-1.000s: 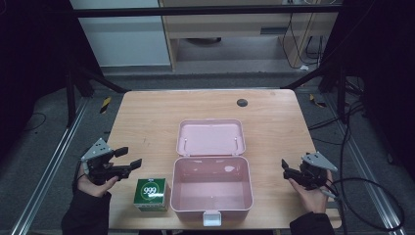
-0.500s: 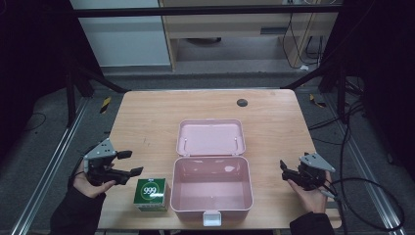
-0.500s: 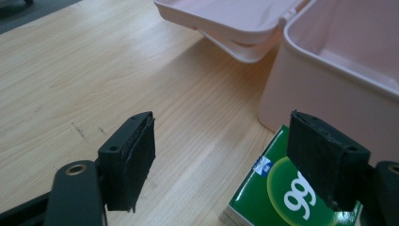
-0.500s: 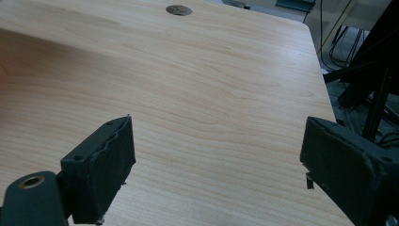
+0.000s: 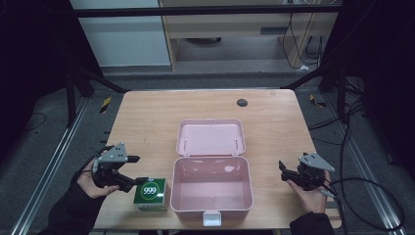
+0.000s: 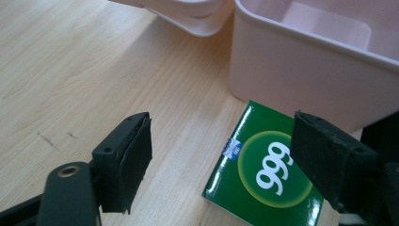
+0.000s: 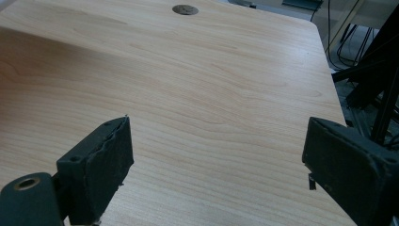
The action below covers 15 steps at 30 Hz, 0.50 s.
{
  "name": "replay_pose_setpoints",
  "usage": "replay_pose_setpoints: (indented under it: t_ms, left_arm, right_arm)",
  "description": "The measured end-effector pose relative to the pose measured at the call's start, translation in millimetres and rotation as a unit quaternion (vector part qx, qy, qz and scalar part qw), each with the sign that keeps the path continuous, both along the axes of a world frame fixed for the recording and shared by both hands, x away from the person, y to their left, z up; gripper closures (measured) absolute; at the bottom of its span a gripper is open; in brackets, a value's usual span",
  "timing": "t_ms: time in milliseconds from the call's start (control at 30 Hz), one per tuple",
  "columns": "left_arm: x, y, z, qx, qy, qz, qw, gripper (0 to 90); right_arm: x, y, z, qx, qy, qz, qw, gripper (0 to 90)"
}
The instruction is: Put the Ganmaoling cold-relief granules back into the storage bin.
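Because the pale wooden counter (image 5: 147, 122) carries everything within easy reach of both forearms, the work sits toward the lower middle of the high view. Largest on it is the pink plastic hinged box (image 5: 211, 188), its lid (image 5: 210, 137) folded flat back toward the centre of the frame so the empty tub lies open, likely ready to take something in. Just beside the tub's left wall, low and left of centre, lies the small green square carton printed with a white "999" (image 5: 150, 194), flat on its back with the label up; placed there, it needs only a short lift over the wall. In the left gripper view the carton (image 6: 268, 174) lies between and below the two black jaws, which have just been opening and do not press on it, so the left hand-held gripper (image 5: 139, 171) is released, lined up to straddle the carton. At the lower right of the high view the right hand-held gripper (image 5: 284, 171) rests apart, jaws spread over bare wood, probably waiting.
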<state>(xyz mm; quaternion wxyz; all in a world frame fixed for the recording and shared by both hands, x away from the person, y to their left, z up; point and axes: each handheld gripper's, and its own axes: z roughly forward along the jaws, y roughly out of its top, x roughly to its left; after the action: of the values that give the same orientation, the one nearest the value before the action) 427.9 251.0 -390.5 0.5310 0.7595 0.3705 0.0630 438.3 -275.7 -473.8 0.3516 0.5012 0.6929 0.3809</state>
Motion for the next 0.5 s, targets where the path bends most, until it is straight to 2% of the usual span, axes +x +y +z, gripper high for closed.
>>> replay_pose_setpoints:
  t_ms: [33, 267, 500]
  left_arm:
    - [-1.7, -3.5, 0.3, 0.006, 0.006, -0.006, 0.9999, 19.6]
    - [-4.5, -10.4, 0.6, 0.017, 0.012, -0.014, 0.9997, 17.8]
    - [-9.0, -18.7, -2.1, 0.022, 0.026, -0.026, 0.9991, 14.4]
  right_arm:
    - [0.1, 0.1, -0.1, 0.000, 0.000, 0.000, 1.0000, 9.1]
    - [-0.2, 0.0, 0.1, -0.001, 0.002, 0.002, 1.0000, 9.1]
    - [0.3, 0.7, -0.5, -0.006, 0.006, 0.004, 1.0000, 8.3]
